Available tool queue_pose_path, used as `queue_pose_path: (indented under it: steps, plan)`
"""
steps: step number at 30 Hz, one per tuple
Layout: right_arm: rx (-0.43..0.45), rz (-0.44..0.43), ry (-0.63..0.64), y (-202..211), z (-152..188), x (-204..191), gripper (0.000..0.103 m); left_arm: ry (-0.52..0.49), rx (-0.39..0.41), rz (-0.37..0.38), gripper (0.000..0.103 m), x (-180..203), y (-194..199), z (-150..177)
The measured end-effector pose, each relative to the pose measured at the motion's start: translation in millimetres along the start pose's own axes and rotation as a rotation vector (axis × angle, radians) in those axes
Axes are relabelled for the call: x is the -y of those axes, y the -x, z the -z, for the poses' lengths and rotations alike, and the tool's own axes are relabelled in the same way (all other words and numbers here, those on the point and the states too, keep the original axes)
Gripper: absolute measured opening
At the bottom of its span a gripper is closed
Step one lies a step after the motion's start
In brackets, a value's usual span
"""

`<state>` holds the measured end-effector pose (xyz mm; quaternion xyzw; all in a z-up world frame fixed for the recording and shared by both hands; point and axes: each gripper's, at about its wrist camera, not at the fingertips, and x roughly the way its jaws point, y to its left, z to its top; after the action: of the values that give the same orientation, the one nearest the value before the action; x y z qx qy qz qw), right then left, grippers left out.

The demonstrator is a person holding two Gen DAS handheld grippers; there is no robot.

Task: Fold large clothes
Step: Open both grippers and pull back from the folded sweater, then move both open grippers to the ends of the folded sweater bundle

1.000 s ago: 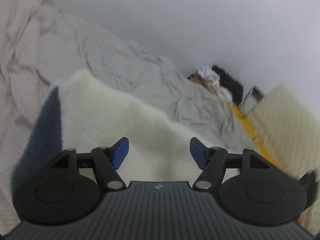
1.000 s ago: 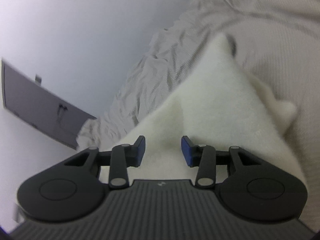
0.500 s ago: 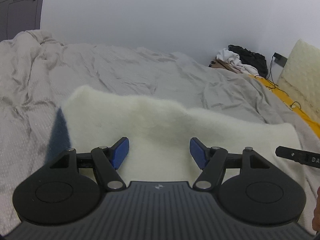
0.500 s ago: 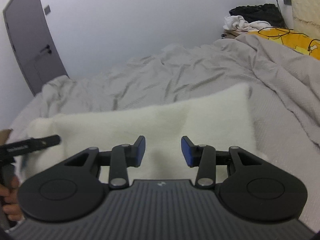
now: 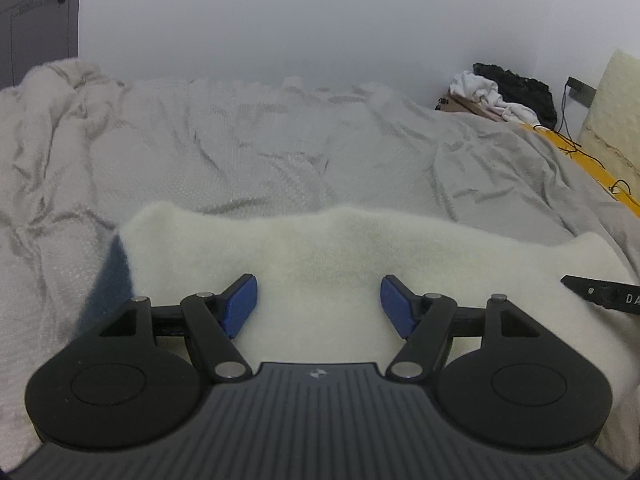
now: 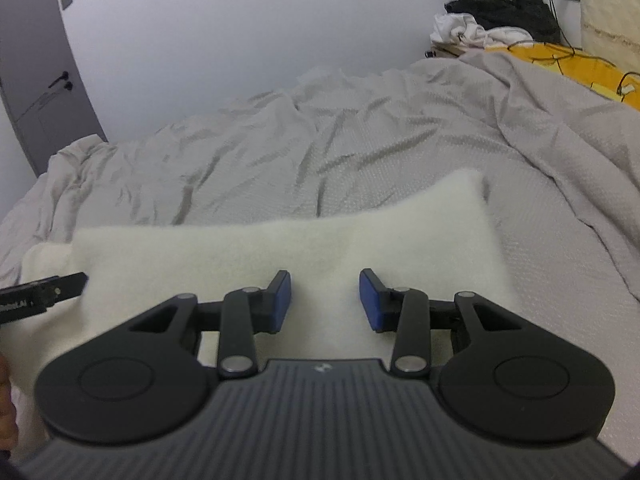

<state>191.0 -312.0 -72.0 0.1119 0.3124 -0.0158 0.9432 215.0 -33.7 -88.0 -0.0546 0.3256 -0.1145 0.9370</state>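
Left wrist view, left to right. Door (image 5: 36,8), upper left corner. Bed (image 5: 248,148) with rumpled grey cover across the middle. White fleece garment (image 5: 360,252), lower centre, lying flat on the bed with a dark blue patch (image 5: 110,280) at its left edge. Left gripper (image 5: 318,304), bottom centre: jaws spread wide above the fleece, nothing pinched. Tip of the other tool at the right edge. Pile of clothes (image 5: 504,92), upper right; yellow sheet (image 5: 580,160) and cables beside it.

Right wrist view, left to right. Door (image 6: 32,72), upper left. Same garment (image 6: 280,248), lower centre, its far right corner raised slightly. Right gripper (image 6: 324,300), bottom centre: jaws closing, narrower than the left pair, fleece under them but not yet pinched.

Step in hand, as judged: taking hold of the near edge to fold. Best done by grasping at matching points on either side, gathering every layer of fleece but not the bed cover, then lifting both sides evenly.
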Motion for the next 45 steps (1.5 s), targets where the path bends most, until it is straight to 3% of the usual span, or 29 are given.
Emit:
queue_pose_path:
  steps: [11, 21, 26, 35, 41, 45]
  plan:
    - [0.002, -0.003, 0.0, -30, 2, 3, 0.04, 0.041, -0.014, 0.019, 0.074, -7, -18, -5]
    - [0.031, 0.005, -0.018, -2, 4, -2, 0.041, 0.045, 0.058, 0.036, 0.074, 10, 36, -1]
    - [0.061, -0.009, -0.012, 31, 10, -7, 0.057, 0.094, 0.072, 0.089, 0.074, 13, 83, 21]
    - [0.056, -0.075, -0.04, 87, 27, -13, 0.059, 0.154, 0.041, 0.092, 0.078, 20, 124, 60]
    - [0.01, -0.139, -0.136, 100, 44, -1, 0.081, 0.219, -0.002, 0.098, 0.095, 14, 129, 74]
    - [-0.027, -0.202, -0.218, 94, 48, 5, 0.095, 0.314, -0.048, 0.136, 0.096, 1, 121, 79]
